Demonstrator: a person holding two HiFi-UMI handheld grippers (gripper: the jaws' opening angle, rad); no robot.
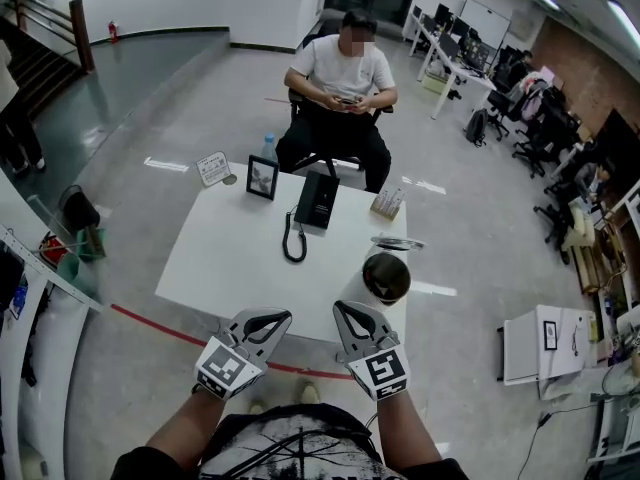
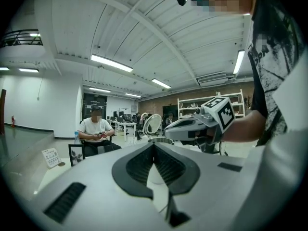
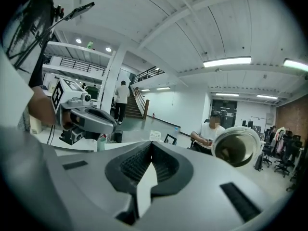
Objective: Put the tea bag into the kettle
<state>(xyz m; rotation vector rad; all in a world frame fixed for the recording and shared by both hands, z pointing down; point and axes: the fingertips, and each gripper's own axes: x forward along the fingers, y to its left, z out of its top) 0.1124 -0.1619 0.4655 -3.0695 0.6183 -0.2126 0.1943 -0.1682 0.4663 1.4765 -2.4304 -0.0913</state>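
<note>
Open office, white table (image 1: pixel 230 258), a seated person (image 1: pixel 340 88) behind it
Kettle (image 1: pixel 385 278) stands open at the table's near right corner, its lid (image 1: pixel 397 242) just beyond; left gripper (image 1: pixel 280 317) and right gripper (image 1: pixel 342 308) hover at the near edge, both pinched together on nothing; tea bag too small to pick out

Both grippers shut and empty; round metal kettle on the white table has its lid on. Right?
No. The round metal kettle stands open; its flat silver lid lies on the white table just behind it, as the head view shows. The rest holds.
</note>
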